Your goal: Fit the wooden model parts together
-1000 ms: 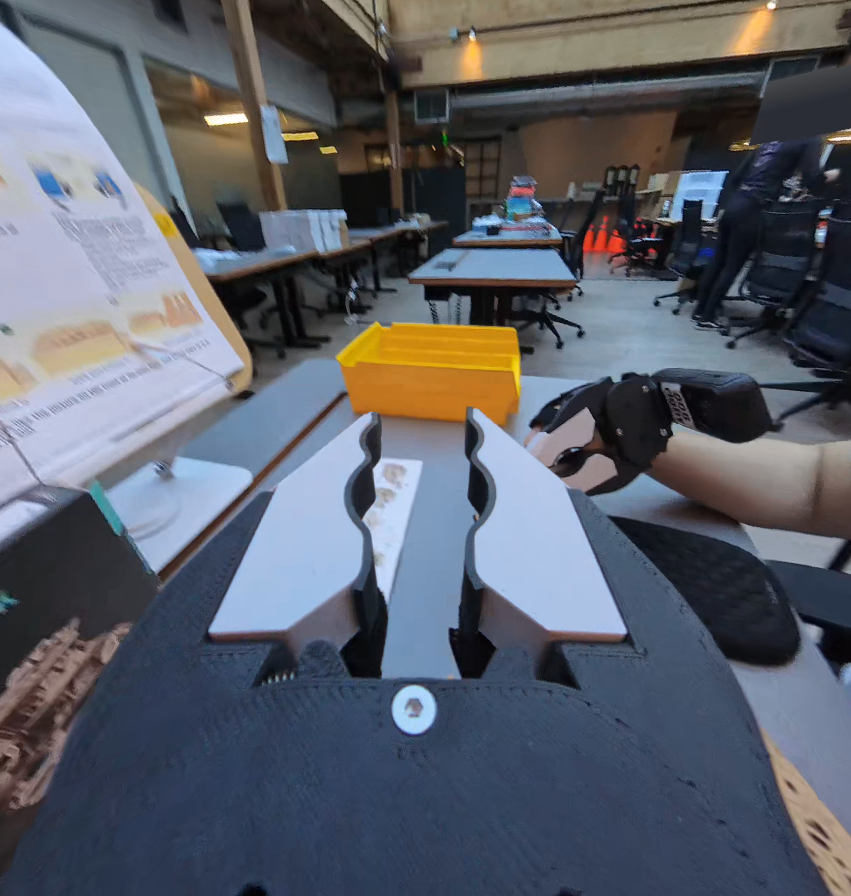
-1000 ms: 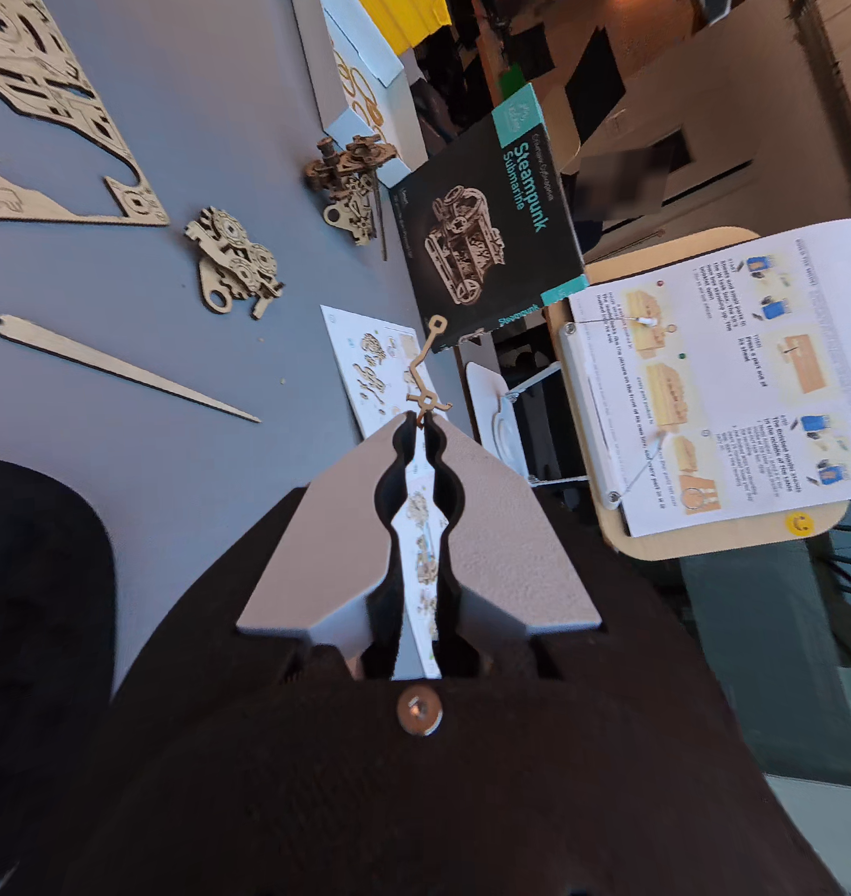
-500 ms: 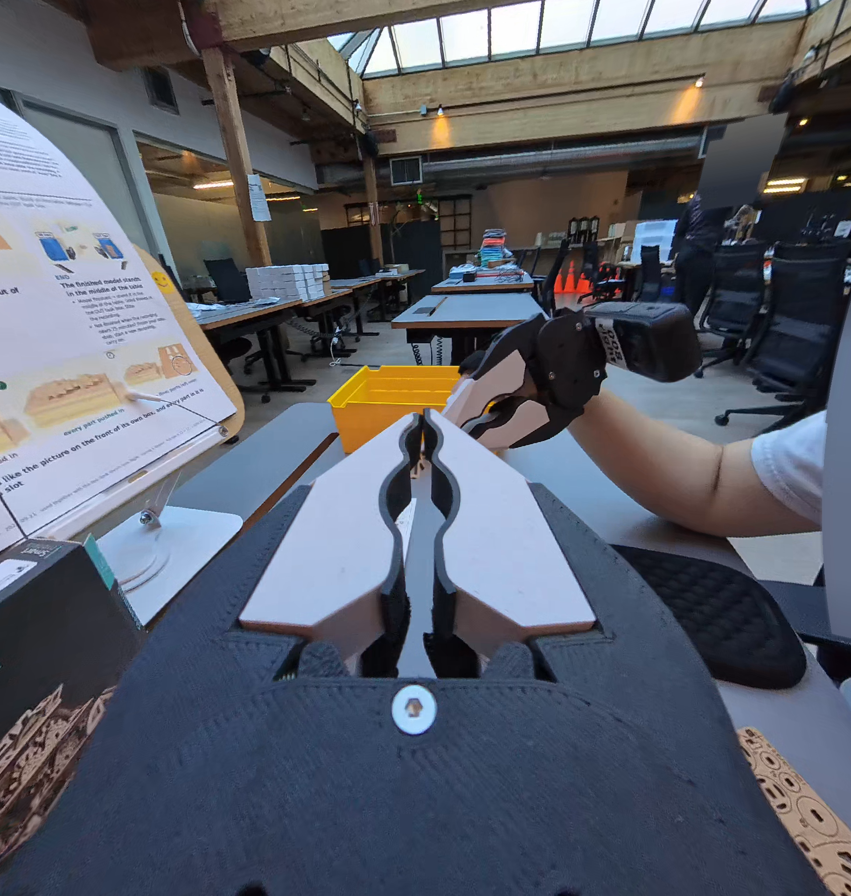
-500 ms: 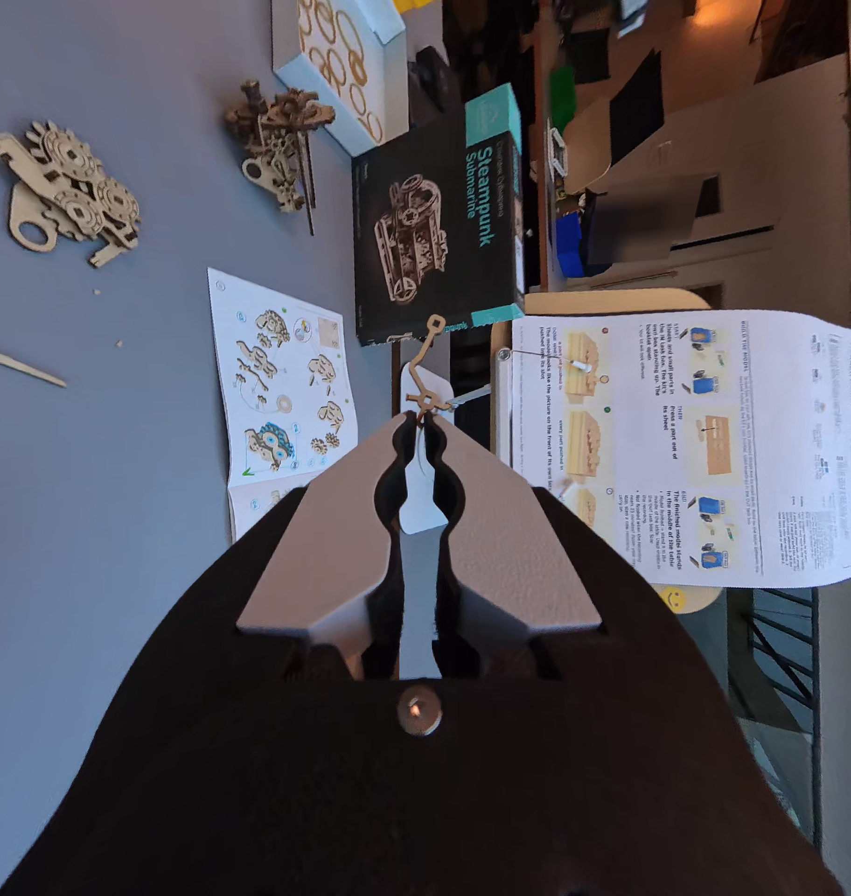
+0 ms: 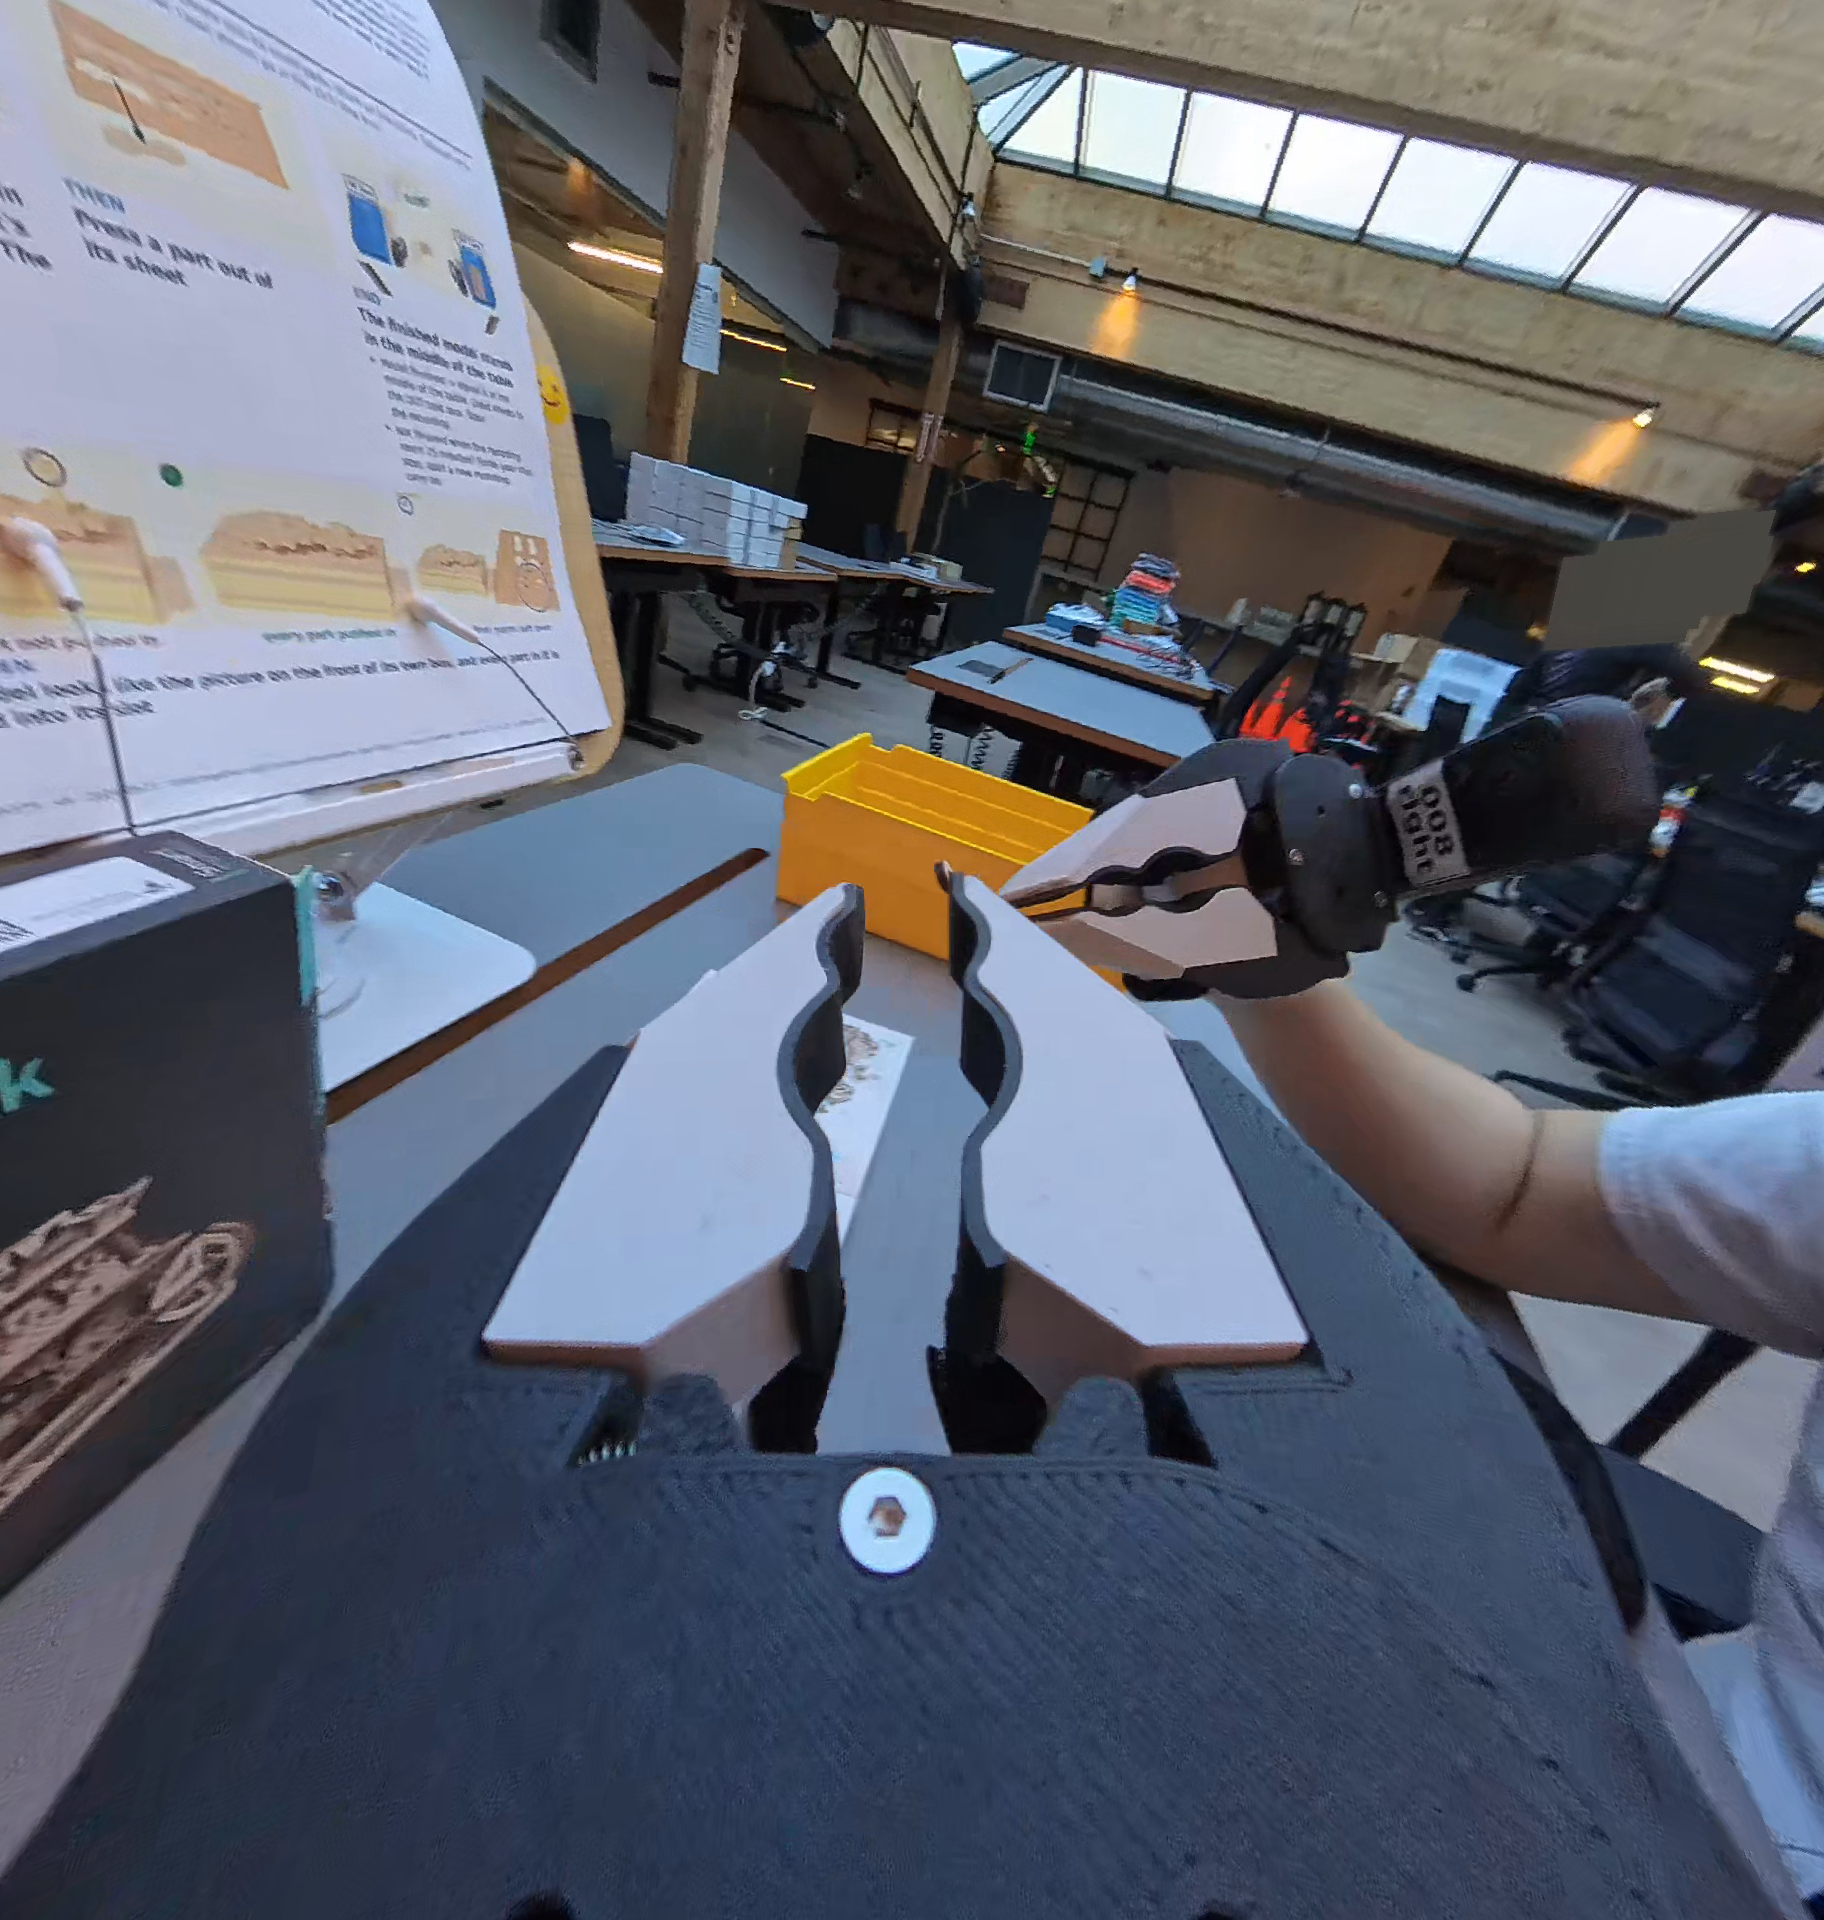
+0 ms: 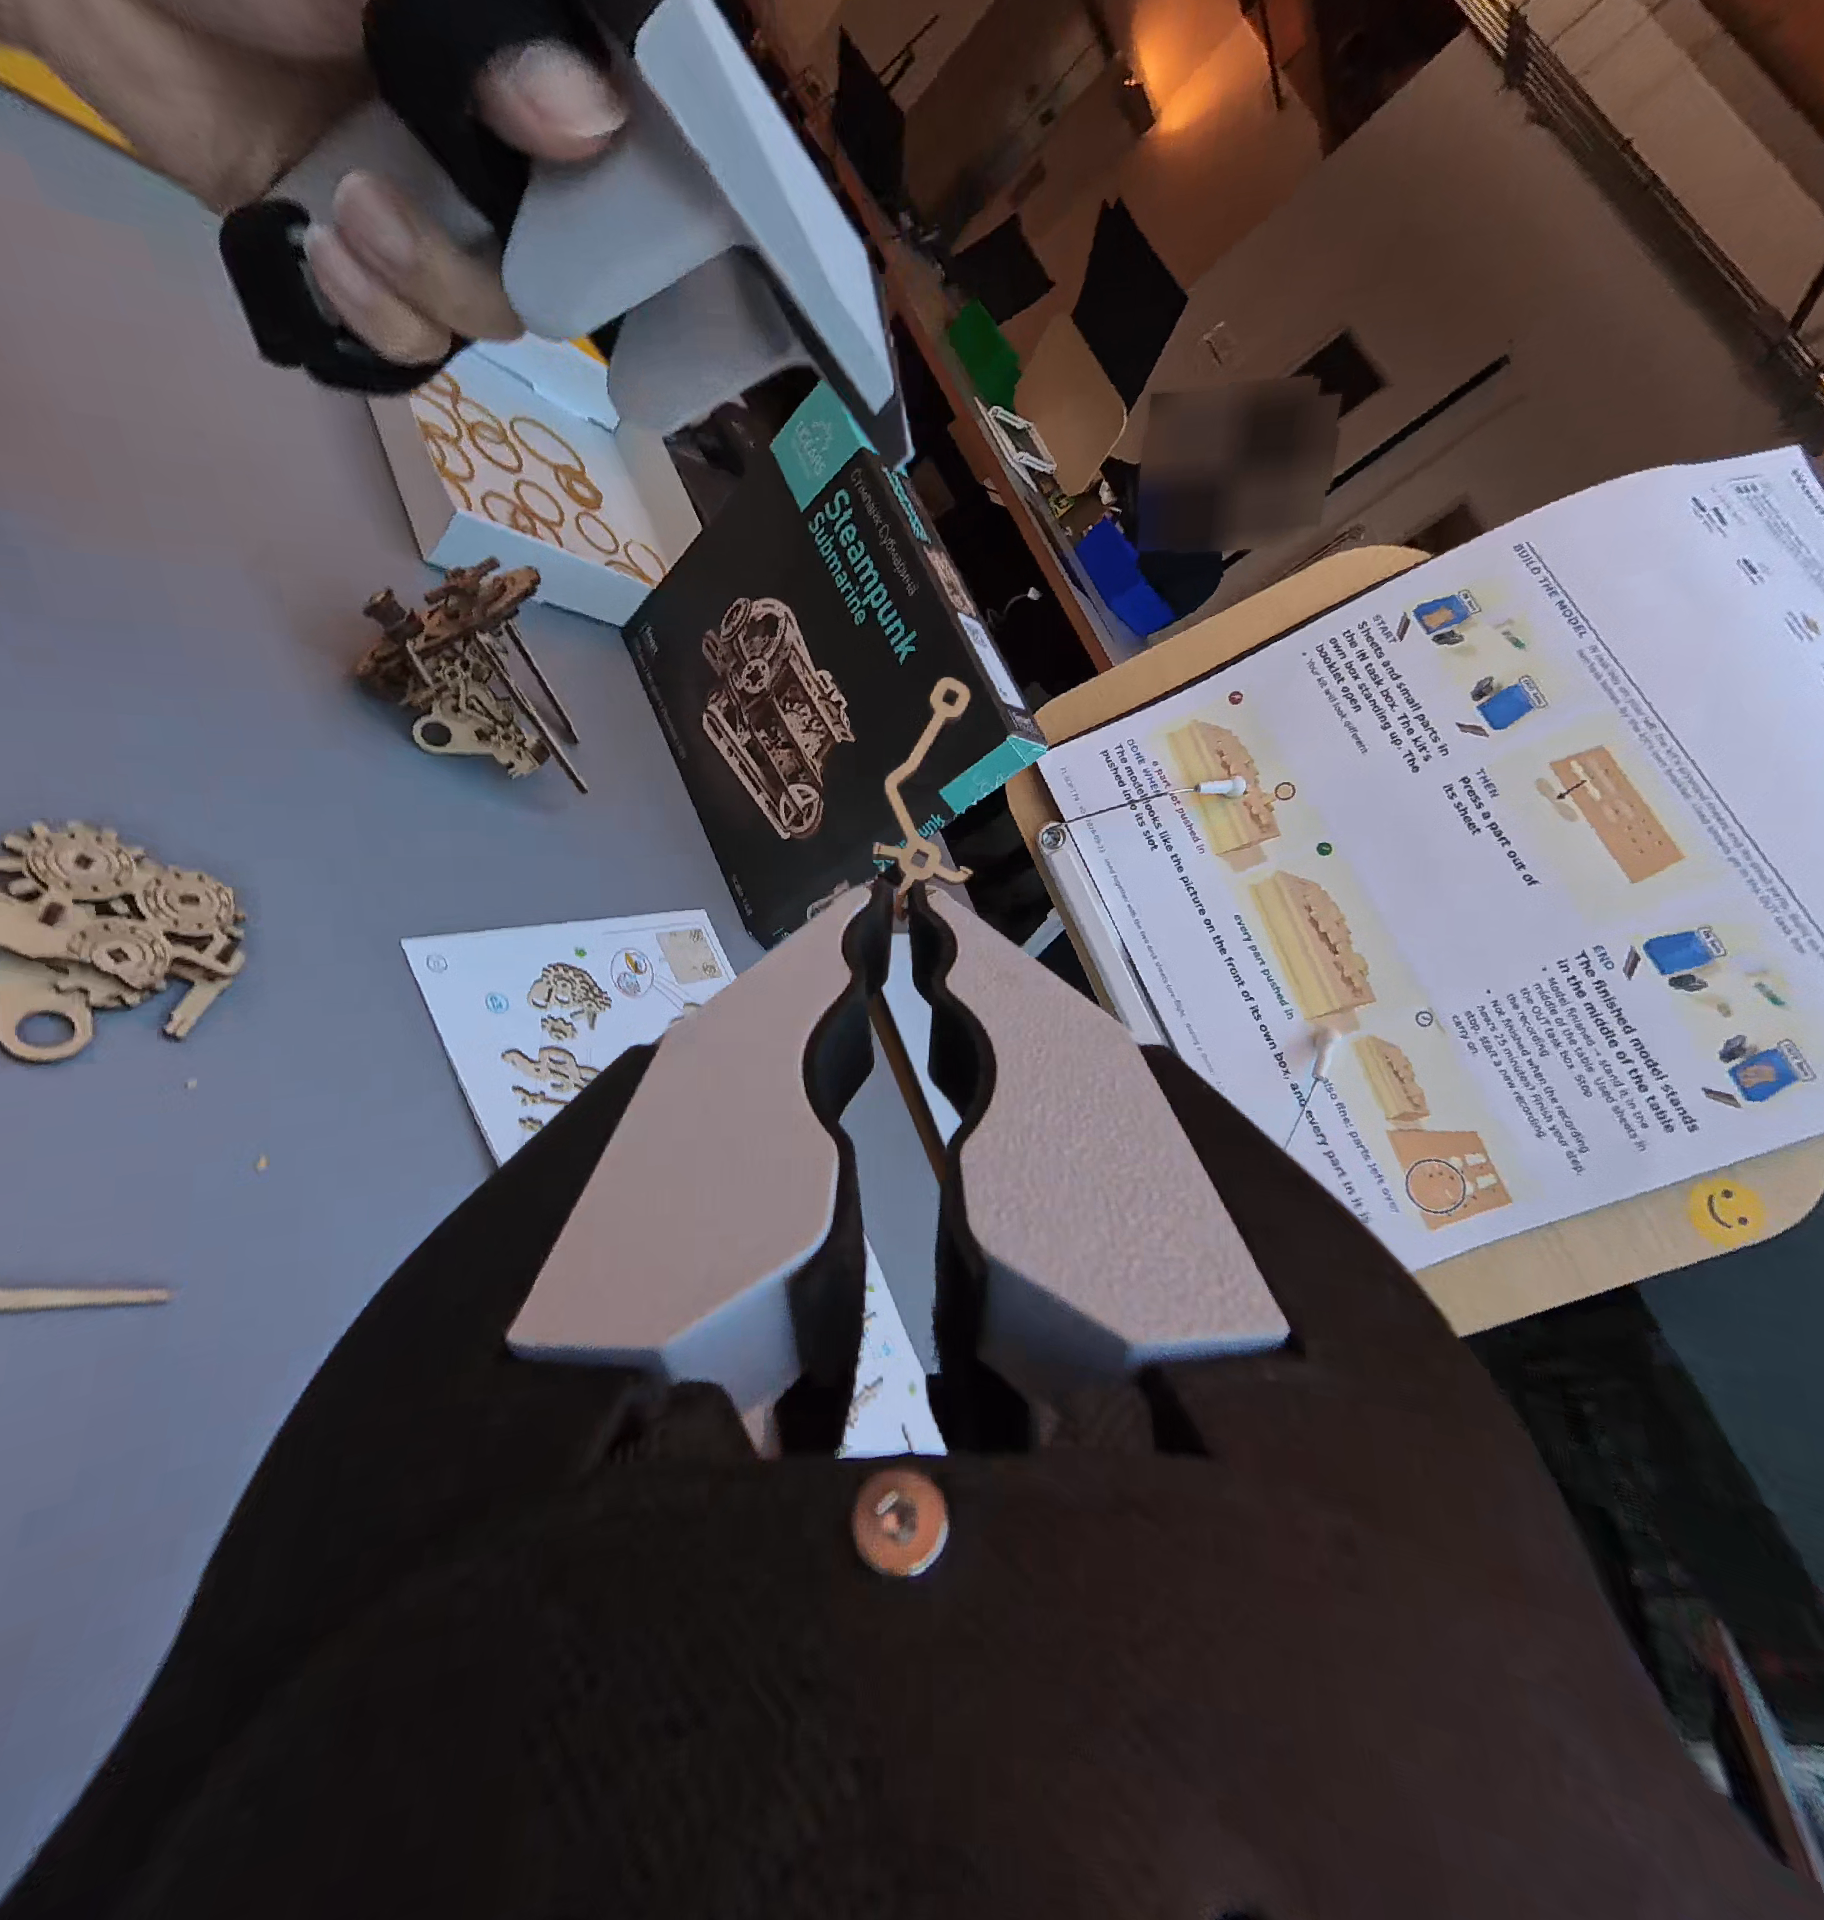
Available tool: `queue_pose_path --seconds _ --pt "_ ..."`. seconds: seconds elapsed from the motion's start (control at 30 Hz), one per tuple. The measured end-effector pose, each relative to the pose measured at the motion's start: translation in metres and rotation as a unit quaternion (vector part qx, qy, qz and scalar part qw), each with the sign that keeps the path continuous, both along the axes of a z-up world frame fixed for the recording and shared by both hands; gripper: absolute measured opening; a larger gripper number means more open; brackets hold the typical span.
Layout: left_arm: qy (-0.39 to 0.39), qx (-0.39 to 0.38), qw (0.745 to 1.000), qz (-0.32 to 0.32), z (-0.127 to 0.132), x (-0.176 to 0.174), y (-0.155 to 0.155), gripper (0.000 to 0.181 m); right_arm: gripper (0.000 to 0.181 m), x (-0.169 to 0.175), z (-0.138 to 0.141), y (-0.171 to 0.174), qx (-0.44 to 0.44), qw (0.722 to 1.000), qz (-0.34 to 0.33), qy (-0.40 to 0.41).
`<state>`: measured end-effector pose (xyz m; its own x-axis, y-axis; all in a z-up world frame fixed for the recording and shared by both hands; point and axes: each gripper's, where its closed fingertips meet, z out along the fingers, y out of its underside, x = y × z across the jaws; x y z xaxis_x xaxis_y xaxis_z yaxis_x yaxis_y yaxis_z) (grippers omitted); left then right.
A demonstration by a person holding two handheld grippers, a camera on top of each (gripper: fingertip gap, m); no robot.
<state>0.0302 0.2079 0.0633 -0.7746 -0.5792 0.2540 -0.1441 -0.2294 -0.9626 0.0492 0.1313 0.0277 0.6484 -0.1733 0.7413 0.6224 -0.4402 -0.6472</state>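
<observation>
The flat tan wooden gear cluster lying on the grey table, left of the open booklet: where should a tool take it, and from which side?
Probably the looped tab at the near end of the flat tan wooden gear cluster, approached from above with the tips across its thin edges. It lies flat on the grey table, so no face can be pinched. The tab juts clear of the stacked toothed wheels, which look fragile.

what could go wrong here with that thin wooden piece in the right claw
1. The right claw pinches the thin wooden crank piece only at its tips, so it may twist or slip out.
2. The piece is slender; a hard squeeze from the open left claw could snap it.
3. If dropped, it could land among the loose gear parts.
</observation>
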Motion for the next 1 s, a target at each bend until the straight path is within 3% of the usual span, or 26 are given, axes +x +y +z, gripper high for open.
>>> queue_pose_path --seconds 0.17,0.3,1.0 --pt "0.031 -0.012 0.999 -0.015 -0.006 0.001 -0.013 0.039 0.001 -0.01 0.016 0.009 0.074 0.994 -0.027 0.069" --pt "0.062 -0.037 0.995 -0.062 -0.01 -0.006 -0.033 0.043 0.001 -0.014 0.023 0.009 0.125 0.984 -0.032 0.121" --pt "0.053 -0.085 0.99 -0.1 -0.013 -0.011 -0.061 0.031 0.001 -0.03 0.015 0.02 0.156 0.978 -0.031 0.136"
